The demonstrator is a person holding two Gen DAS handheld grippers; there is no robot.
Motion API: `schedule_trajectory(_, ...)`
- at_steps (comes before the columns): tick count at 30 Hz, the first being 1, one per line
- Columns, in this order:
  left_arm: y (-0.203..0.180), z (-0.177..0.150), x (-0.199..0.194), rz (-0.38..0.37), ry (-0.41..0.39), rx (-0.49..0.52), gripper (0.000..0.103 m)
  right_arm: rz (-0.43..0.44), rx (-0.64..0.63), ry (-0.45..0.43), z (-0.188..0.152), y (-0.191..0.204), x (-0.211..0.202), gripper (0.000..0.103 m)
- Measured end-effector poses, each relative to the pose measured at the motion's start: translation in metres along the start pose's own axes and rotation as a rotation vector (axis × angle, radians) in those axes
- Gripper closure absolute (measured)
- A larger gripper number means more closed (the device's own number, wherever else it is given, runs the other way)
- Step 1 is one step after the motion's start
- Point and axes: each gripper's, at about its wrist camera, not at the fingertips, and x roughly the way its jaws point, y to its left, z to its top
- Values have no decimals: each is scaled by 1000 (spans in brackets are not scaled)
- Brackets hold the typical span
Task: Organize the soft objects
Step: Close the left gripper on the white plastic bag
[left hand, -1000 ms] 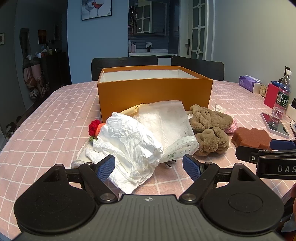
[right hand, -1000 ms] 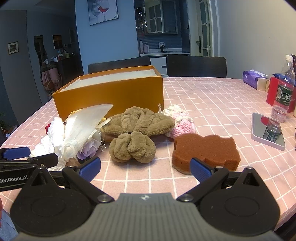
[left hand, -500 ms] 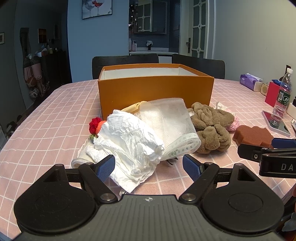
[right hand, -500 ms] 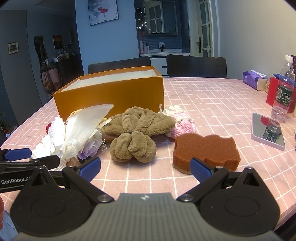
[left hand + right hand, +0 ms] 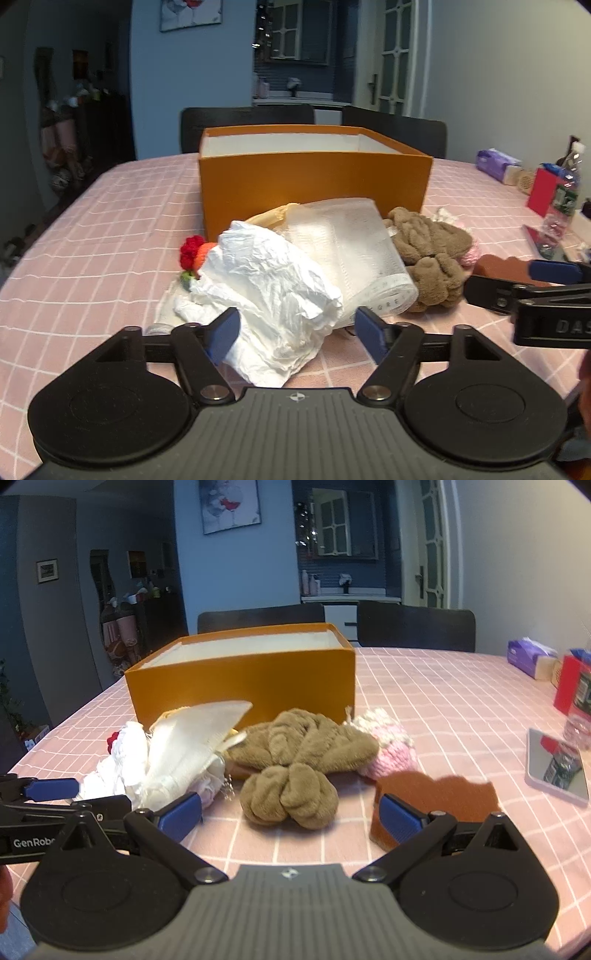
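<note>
1. Left wrist view: crumpled white plastic bag (image 5: 273, 291) lies in front of the orange box (image 5: 314, 188), nearest item of the pile. Judged very light, limp, slippery; best pinched at a bunched fold near its front edge, not on a flat face.
2. Left gripper (image 5: 297, 334): jaws wide apart, holding nothing, straddling the bag's near end without closing on it.
3. White mesh cloth (image 5: 351, 258) rests just behind the bag, leaning toward the box wall; soft, likely to drag with the bag if caught.
4. Red knitted flower (image 5: 192, 251) sits left of the bag, close to the box's left corner.
5. Right wrist view: brown plush pieces (image 5: 291, 764) lie in front of the box; pink knitted piece (image 5: 388, 746) beside them near the box's right corner; brown sponge (image 5: 436, 801) nearest the camera. All judged compressible, light.
6. Right gripper (image 5: 290, 814): jaws wide apart, empty, the right fingertip overlapping the sponge's edge in view; contact cannot be told.
7. Box appears empty from both views; nothing sorted yet.
</note>
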Motion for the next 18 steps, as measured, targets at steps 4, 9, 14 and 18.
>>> schedule_trajectory(4, 12, 5, 1, -43, 7, -23, 30, 21, -47, -20, 9, 11, 7, 4)
schedule_trajectory(9, 30, 8, 2, -65, 3, -85, 35, 93, -95, -20, 18, 31, 19, 18)
schedule_trajectory(14, 34, 9, 1, -69, -7, -66, 21, 166, -94, 16, 23, 48, 37, 30)
schedule_trajectory(18, 39, 8, 4, -84, 12, -87, 21, 196, -79, 67, 24, 52, 54, 57)
